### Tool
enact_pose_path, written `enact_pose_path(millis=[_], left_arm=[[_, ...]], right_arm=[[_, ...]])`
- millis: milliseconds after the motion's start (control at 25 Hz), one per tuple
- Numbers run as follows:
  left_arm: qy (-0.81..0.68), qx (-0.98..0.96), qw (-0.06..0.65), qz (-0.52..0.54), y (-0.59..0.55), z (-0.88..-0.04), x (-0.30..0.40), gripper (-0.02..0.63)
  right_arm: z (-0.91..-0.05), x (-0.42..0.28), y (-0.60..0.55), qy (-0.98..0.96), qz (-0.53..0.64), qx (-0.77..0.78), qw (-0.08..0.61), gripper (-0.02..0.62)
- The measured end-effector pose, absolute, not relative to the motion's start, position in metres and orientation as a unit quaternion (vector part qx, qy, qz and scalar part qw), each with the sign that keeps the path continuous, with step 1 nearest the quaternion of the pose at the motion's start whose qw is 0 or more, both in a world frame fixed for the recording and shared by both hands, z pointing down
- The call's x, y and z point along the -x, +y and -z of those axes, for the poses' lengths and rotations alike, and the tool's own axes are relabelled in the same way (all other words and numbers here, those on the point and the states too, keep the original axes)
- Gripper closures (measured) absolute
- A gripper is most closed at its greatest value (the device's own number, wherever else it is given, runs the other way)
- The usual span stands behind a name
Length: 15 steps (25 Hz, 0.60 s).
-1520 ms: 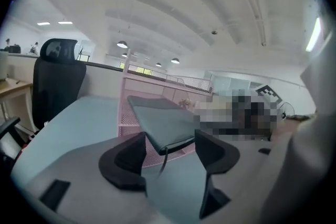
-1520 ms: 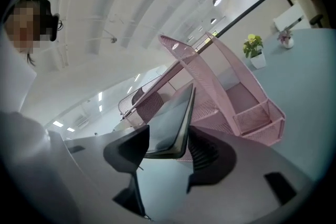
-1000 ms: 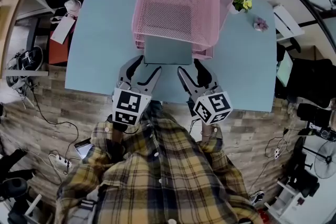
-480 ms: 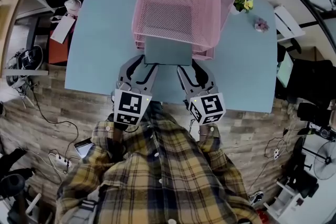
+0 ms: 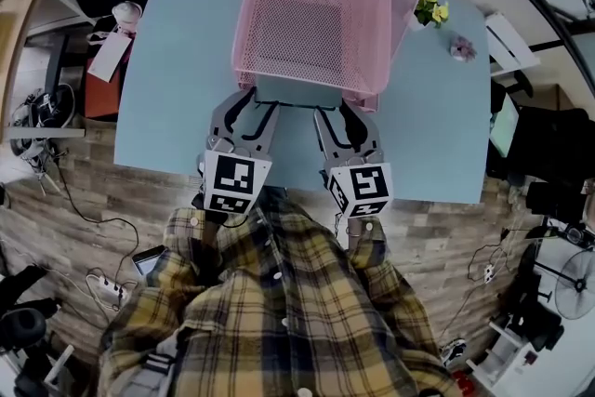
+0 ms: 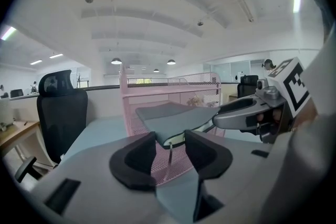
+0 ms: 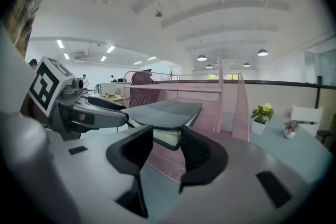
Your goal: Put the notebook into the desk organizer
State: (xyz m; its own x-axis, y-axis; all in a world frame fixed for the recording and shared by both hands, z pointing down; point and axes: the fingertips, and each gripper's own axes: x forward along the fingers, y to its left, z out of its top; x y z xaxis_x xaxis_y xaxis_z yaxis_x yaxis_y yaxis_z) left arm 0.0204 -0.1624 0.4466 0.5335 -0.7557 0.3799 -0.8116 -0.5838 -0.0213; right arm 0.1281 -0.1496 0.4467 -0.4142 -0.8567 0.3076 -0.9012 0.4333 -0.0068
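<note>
On pale-blue worktop (image 5: 177, 60), one pink mesh desk organizer (image 5: 316, 5). One grey-green notebook (image 5: 297, 96), far end already entering its lower tier: seemingly light, floppy, sagging mid-span; best pinched at both near corners. Two grippers, left gripper (image 6: 170, 144) and right gripper (image 7: 167, 139), jaws just closing, clamping one corner each.

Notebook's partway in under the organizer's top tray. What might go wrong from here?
The jaws of the left gripper and right gripper have just been closing, each on only a near corner of the notebook; one corner may slip while pushing. Nothing steadies the organizer, so it may slide on the table. The jaws sit near its front rim and may hit it.
</note>
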Motion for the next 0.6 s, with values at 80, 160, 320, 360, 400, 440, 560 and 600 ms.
enact_pose_path(millis=[80,160,320,360,400,440,560,600], left_arm=[[-0.450,-0.872,0.077,-0.177,-0.167,-0.447,-0.021,0.437],[-0.450,-0.872,0.075,-0.178,-0.171,-0.447,-0.022,0.437],[-0.447,-0.873,0.071,-0.182,-0.178,-0.450,-0.024,0.437],[-0.446,-0.873,0.071,-0.183,-0.180,-0.450,-0.024,0.437],[-0.446,-0.874,0.071,-0.183,-0.181,-0.451,-0.023,0.437],[-0.445,-0.874,0.070,-0.183,-0.182,-0.451,-0.022,0.437],[-0.445,-0.874,0.069,-0.182,-0.184,-0.450,-0.021,0.437],[-0.444,-0.875,0.069,-0.182,-0.185,-0.451,-0.022,0.437]], right_arm=[[-0.448,-0.129,-0.154,-0.835,-0.086,-0.528,0.131,0.426],[-0.450,-0.130,-0.157,-0.834,-0.088,-0.529,0.132,0.426],[-0.454,-0.132,-0.163,-0.830,-0.094,-0.534,0.132,0.426],[-0.454,-0.131,-0.165,-0.829,-0.094,-0.536,0.132,0.426],[-0.454,-0.131,-0.166,-0.828,-0.093,-0.537,0.134,0.426],[-0.454,-0.130,-0.166,-0.827,-0.093,-0.538,0.136,0.426],[-0.455,-0.129,-0.169,-0.824,-0.093,-0.542,0.140,0.426],[-0.455,-0.129,-0.170,-0.822,-0.094,-0.543,0.141,0.426]])
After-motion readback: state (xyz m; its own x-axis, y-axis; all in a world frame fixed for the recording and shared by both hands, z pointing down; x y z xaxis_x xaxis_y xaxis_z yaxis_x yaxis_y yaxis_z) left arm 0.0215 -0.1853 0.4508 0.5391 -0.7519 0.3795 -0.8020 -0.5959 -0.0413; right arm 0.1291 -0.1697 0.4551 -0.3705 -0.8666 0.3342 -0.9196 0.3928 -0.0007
